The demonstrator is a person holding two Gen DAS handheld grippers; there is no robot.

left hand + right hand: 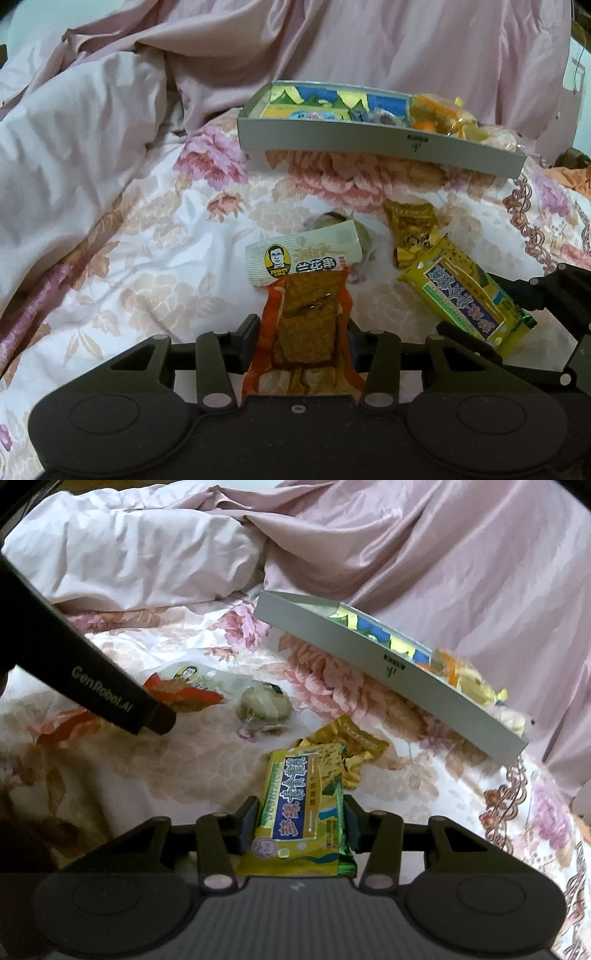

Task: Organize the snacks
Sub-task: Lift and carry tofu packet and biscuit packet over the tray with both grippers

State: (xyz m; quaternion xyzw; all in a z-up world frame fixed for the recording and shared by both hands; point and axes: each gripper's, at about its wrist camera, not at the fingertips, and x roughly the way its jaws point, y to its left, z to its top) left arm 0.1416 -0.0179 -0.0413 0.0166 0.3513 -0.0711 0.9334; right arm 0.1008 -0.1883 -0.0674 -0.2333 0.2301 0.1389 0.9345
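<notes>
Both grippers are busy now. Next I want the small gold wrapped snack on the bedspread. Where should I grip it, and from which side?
Pinch the crimped upper flap of the gold wrapped snack, coming from above on the gray box side. That end lies free on the bedspread, while the yellow cracker pack overlaps its near end.

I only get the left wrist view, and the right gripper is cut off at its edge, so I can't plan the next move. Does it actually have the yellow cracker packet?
Observer: Yes. The right gripper has its fingers closed on either side of the yellow cracker packet, near the packet's closer end.
Operator: Good. What's the lump half hidden behind my tofu snack packet?
Observer: A round wrapped pastry, pale greenish, lying on the floral bedspread and fully visible from the right wrist.
</notes>
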